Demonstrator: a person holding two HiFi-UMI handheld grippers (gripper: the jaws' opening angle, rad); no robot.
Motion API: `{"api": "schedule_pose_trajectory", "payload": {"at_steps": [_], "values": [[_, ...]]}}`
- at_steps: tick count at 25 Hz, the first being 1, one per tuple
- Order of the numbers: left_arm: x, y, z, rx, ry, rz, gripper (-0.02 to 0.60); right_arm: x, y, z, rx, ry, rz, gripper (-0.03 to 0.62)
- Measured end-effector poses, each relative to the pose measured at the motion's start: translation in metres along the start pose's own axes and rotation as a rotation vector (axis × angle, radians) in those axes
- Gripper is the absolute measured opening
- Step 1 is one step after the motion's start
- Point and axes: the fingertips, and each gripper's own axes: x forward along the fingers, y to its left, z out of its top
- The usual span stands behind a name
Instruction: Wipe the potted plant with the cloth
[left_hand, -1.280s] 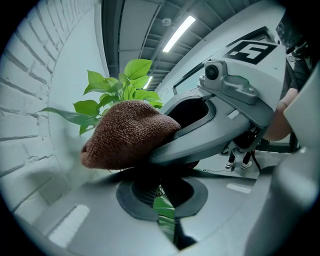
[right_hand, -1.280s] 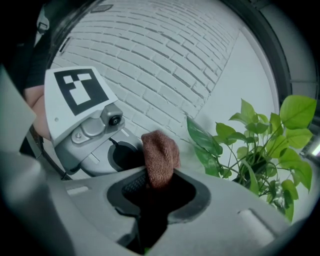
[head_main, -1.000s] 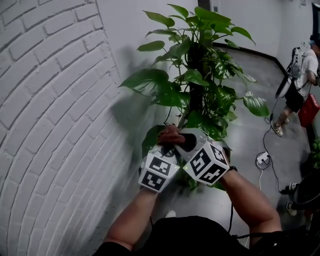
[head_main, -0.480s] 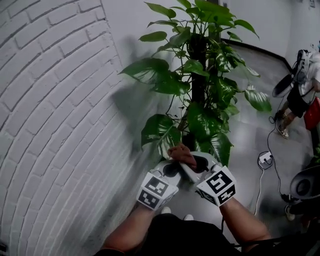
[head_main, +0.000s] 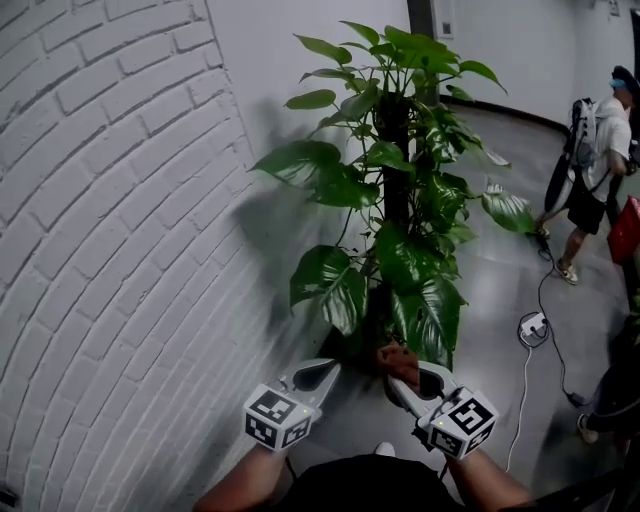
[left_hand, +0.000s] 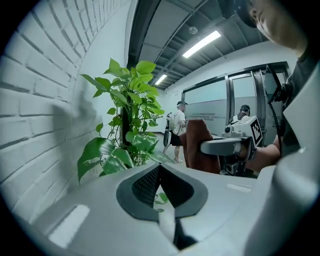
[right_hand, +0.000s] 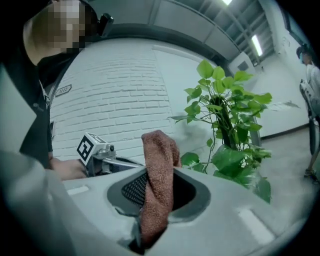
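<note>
The tall potted plant (head_main: 400, 200) with broad green leaves stands against the white brick wall; its pot is hidden behind the low leaves. My right gripper (head_main: 405, 378) sits below and in front of the lowest leaves, shut on a reddish-brown cloth (head_main: 400, 361) that sticks up between its jaws. The cloth (right_hand: 157, 185) drapes out of the right gripper (right_hand: 155, 174), with the plant (right_hand: 225, 130) beyond it. My left gripper (head_main: 322, 370) is a short way to the left, jaws together with nothing in them. In the left gripper view, the left gripper (left_hand: 159, 170) faces the plant (left_hand: 127, 130) and the cloth (left_hand: 197, 145).
A white brick wall (head_main: 100, 250) fills the left side. On the grey floor to the right lie a white power strip and its cable (head_main: 527, 325). A person with a backpack (head_main: 590, 170) stands at the far right, near a red object (head_main: 625, 230).
Both grippers have dropped lower and come apart. A second ago they were together at the low leaves with the cloth between them; now only the right one holds it.
</note>
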Motion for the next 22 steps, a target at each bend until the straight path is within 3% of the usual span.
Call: {"api": "schedule_pose_trajectory", "payload": {"at_steps": [5,12,18,22], "values": [[-0.041,0.005,-0.003,0.013,-0.028,-0.009,0.017,-0.014,0.028,-0.019,0.069,-0.007,-0.084,0.069],[-0.098,-0.006,-0.027,0.008,-0.052,-0.064,0.017,-0.025,0.094,-0.023,0.061,-0.021,-0.195,0.069],[-0.134,-0.023,-0.056,-0.128,-0.087,-0.17,0.017,-0.042,0.155,-0.052,0.078,0.009,-0.258,0.068],[-0.151,-0.032,-0.075,-0.126,-0.077,-0.186,0.017,-0.054,0.185,-0.071,0.076,0.04,-0.284,0.067]]}}
